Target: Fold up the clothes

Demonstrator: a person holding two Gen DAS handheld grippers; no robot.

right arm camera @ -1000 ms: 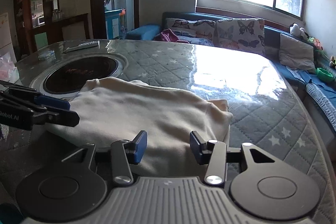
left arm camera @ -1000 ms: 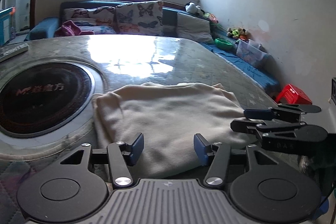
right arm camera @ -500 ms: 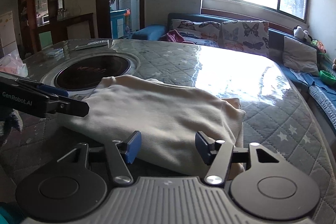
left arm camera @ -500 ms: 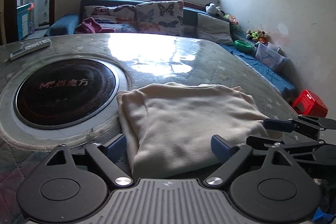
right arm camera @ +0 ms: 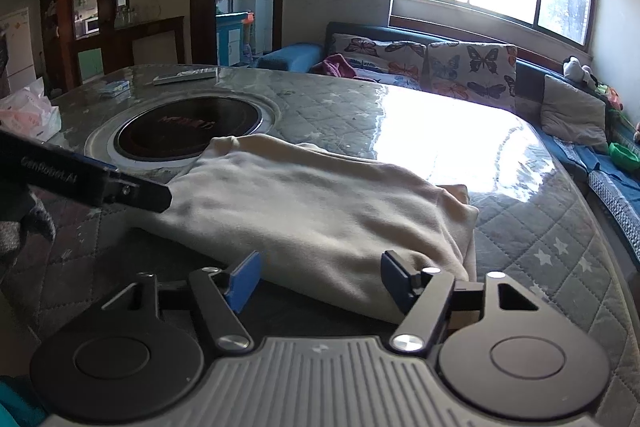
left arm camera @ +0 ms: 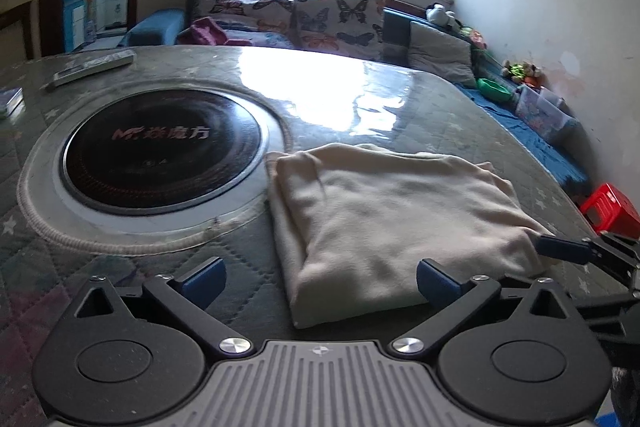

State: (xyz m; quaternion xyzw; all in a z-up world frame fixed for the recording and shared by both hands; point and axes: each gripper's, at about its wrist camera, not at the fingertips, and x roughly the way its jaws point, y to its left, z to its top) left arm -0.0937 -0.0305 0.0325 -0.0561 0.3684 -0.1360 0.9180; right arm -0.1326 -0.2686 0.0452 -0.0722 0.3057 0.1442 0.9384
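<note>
A cream, soft-knit garment folded into a thick rectangle (left arm camera: 396, 219) was seen lying flat on the grey quilted, star-patterned table cover (left arm camera: 460, 115), just beside the round black induction hob (left arm camera: 160, 155) set into the table at ten o'clock of the left view. The left gripper (left arm camera: 320, 279) was held wide open above the near edge of the cloth, with nothing gripped; the right gripper (right arm camera: 320, 277) was likewise held open and empty, its blue pads (right arm camera: 242, 281) spread either side of the near fold. The cloth was judged light, limp and non-slippery, several layers deep, so a hold would best be taken at a corner or folded edge with all layers pinched together, lest the upper layers slide. Well apart, a silver remote control (left arm camera: 94, 67) lay at eleven o'clock and a white plastic bag (right arm camera: 28, 113) at nine o'clock of the right view. Beyond the table, a sofa with butterfly-print cushions (right arm camera: 428, 61) was visible. Nothing was seen on the cloth; only the hob rim lay close to its far corner.
</note>
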